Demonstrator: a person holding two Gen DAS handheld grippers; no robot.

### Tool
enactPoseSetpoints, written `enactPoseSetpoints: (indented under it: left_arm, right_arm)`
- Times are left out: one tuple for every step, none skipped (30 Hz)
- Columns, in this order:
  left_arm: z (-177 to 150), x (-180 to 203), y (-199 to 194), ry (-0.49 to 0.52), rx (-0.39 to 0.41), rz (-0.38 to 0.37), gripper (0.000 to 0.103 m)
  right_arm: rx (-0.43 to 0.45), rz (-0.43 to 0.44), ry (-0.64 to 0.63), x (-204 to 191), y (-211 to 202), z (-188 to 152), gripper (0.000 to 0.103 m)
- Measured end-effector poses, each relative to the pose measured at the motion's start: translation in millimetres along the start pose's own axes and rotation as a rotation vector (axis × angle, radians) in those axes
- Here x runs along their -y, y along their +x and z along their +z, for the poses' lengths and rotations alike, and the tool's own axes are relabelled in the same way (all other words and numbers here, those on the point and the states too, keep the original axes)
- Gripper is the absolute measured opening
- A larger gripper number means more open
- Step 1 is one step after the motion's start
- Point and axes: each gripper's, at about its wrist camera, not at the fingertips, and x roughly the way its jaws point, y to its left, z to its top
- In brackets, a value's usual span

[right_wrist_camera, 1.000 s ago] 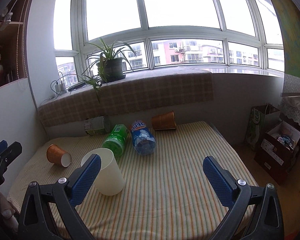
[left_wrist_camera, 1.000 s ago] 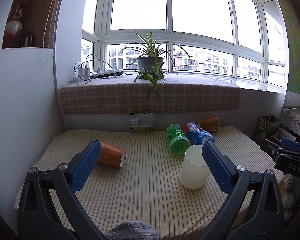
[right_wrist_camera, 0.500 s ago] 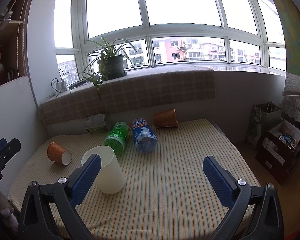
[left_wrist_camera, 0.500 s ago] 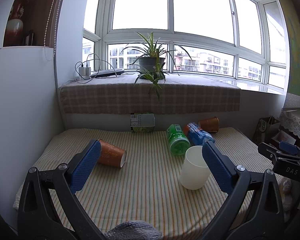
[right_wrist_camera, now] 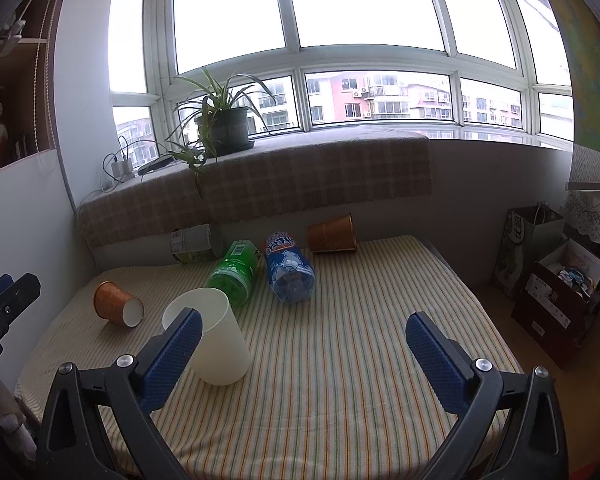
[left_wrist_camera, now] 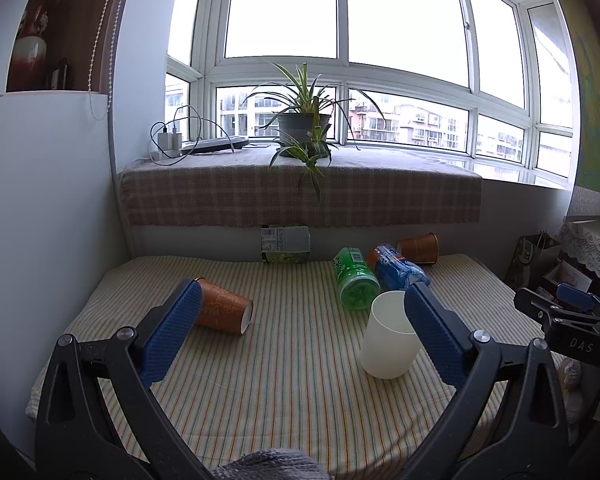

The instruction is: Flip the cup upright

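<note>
Now my left gripper point(left_wrist_camera: 298, 320) & right gripper point(right_wrist_camera: 302, 346) both gape wide, holding nothing; white cup point(left_wrist_camera: 390, 338) stands mouth-up on striped cloth point(left_wrist_camera: 292, 380), centre-right of left view, behind my right-side finger.

Home sunroom: bay window point(left_wrist_camera: 340, 60), potted plant point(left_wrist_camera: 304, 128)

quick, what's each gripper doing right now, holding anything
Left gripper: open, holding nothing.
Right gripper: open, holding nothing; the white plastic cup stands beyond its left finger.
</note>
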Motion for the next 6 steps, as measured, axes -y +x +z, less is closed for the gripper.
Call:
enactPoseSetpoints:
  left_arm:
    - [0.1,-0.1,0.0,0.0,0.0,-0.001,0.103]
    - [0.0,-0.6,0.2,0.001,0.001,-0.001,0.103]
    - [0.0,-0.9,0.4,0.0,0.001,-0.001,0.103]
    - [0.0,-1.0,0.5,-0.001,0.0,-0.002,0.103]
    - [0.0,-0.9,0.5,-0.001,-0.002,-0.003,0.103]
    - [-0.4,-1.2,0.6,-0.003,-0.004,-0.003,0.103]
  right_arm:
    - [0.0,0.0,-0.001,0.0,0.0,-0.1,0.103]
    - [-0.001,0.0,-0.002,-0.1,0.4,-0.3,0.103]
    - [-0.001,-0.001,-0.002,-0.1,0.8,-0.6,0.103]
    - [-0.003,-0.001,-0.002,-0.2,1.1,-1.2,0.103]
    - [-0.006,0.0,-0.002,-0.1,2.1,-1.5,0.103]
    - [-0.009,0.001,-0.003,-0.2,3.2,-1.8,0.103]
